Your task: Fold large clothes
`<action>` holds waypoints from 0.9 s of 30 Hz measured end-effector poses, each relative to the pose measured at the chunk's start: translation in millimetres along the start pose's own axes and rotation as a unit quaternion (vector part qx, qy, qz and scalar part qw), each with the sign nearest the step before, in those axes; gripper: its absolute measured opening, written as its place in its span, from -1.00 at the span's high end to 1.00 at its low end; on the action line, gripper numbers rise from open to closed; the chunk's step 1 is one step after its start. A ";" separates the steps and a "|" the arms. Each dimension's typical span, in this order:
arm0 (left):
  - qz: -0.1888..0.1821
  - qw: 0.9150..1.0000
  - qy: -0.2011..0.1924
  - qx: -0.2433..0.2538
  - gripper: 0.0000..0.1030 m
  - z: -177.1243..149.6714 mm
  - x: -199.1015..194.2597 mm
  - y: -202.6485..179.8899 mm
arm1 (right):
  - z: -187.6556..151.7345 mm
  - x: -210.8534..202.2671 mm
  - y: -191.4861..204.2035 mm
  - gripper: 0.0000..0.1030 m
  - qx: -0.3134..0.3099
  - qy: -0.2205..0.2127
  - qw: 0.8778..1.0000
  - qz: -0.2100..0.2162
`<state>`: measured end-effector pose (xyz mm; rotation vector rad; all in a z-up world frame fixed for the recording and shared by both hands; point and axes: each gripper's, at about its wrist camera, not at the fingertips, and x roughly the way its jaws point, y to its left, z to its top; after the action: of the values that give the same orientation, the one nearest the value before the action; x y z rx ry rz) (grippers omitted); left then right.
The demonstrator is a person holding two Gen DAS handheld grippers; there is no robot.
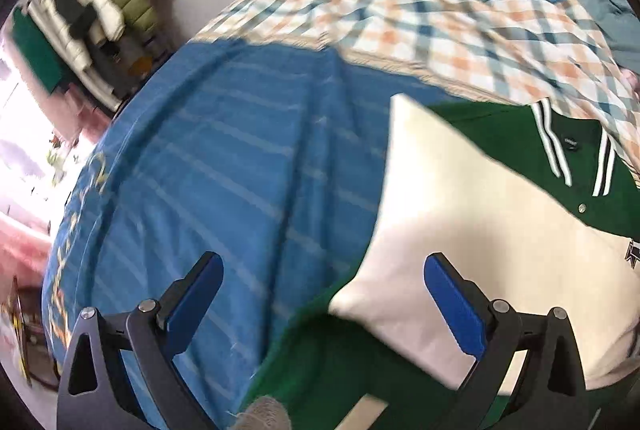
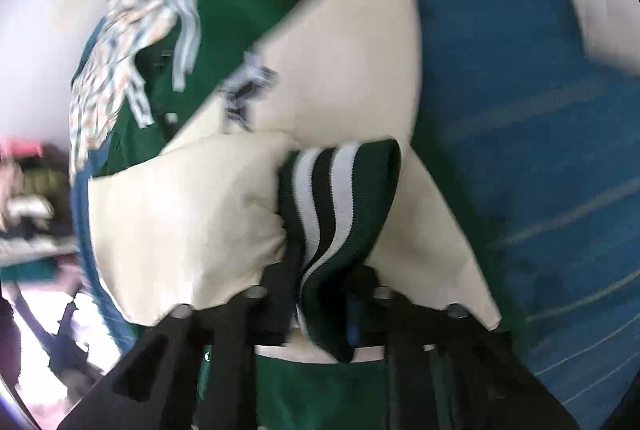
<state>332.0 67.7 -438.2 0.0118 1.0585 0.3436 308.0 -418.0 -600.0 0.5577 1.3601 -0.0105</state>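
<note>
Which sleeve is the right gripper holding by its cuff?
The near sleeve, whose striped cuff is pinched in the right gripper. The other sleeve lies flat across the jacket, ungripped. The left gripper is open, empty.

Green varsity jacket (image 1: 500, 142) with cream sleeves (image 1: 460, 214); its ribbed cuff (image 2: 340, 198) striped green, white, black; blue bedsheet (image 1: 224, 158) with pale stripes; orange-and-blue checked blanket (image 1: 440, 26) beyond the tongs.

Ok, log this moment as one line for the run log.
left gripper open over jacket | right gripper shut on striped cuff | bed
</note>
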 end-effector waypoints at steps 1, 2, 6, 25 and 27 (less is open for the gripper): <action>0.000 1.000 -0.006 0.009 -1.00 2.7 -1.1 -13.0 | 1.5 -15.6 8.5 0.78 -0.014 -0.029 0.999 -0.002; 0.000 1.000 -0.007 0.018 -1.00 5.5 3.6 -20.2 | 5.4 -29.8 19.4 0.78 -0.026 -0.058 0.998 -0.009; 0.026 0.998 0.008 0.054 -1.00 6.0 30.1 -48.4 | 19.8 -63.2 26.7 0.79 -0.048 -0.134 0.990 -0.002; 0.078 0.992 0.048 0.082 -1.00 -9.4 72.4 -54.2 | -58.8 -8.1 -32.9 -0.01 -0.179 0.075 0.966 -0.168; 0.071 0.994 0.056 0.069 -1.00 -9.0 75.6 -51.2 | -58.7 6.1 -31.5 0.17 -0.192 0.054 0.959 -0.200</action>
<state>371.6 39.2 -515.9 0.1934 1.1945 0.4021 245.4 -421.0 -623.3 -0.0492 1.5158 -0.0454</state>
